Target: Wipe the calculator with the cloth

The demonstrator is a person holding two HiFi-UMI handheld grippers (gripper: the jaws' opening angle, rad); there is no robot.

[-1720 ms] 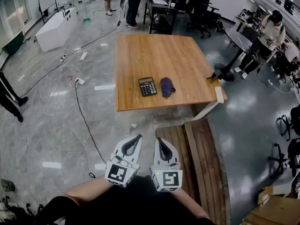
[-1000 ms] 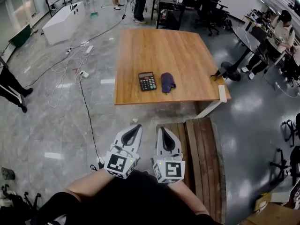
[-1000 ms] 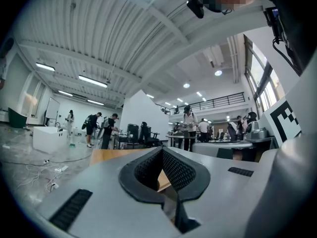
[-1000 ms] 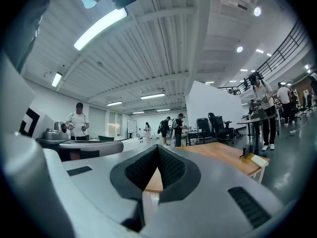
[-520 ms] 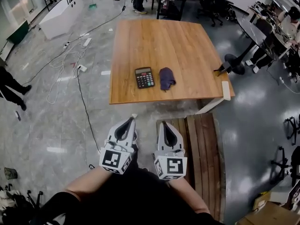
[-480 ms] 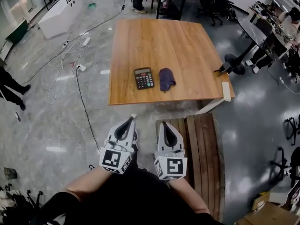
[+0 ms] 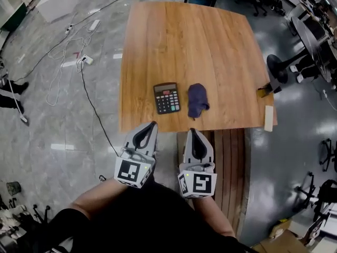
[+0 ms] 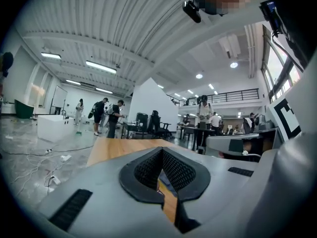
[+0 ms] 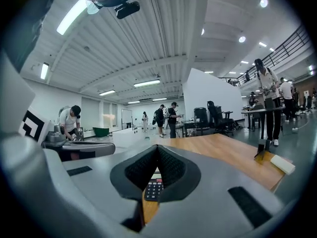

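Observation:
A black calculator [image 7: 166, 97] lies flat near the front edge of the wooden table [image 7: 184, 41]. Beside it on the right rests a crumpled dark blue cloth [image 7: 197, 99]. Both grey grippers hover side by side just short of that front edge, tips pointing at the table. My left gripper [image 7: 152, 125] is shut and empty, its tip below the calculator. My right gripper [image 7: 191, 132] is shut and empty too, its tip below the cloth. Through the right gripper's jaw notch I see the calculator [image 9: 154, 189]; the left gripper view shows only a strip of table through its notch.
A slatted wooden bench [image 7: 229, 167] stands under my right gripper at the table's near side. White cables and power strips [image 7: 68, 57] trail over the grey floor to the left. Office chairs and desks stand at the right, and people are at the far end of the room.
Both grippers have travelled forward together and now reach the table's front edge. The calculator and cloth sit much nearer in the head view. Jaws stayed shut.

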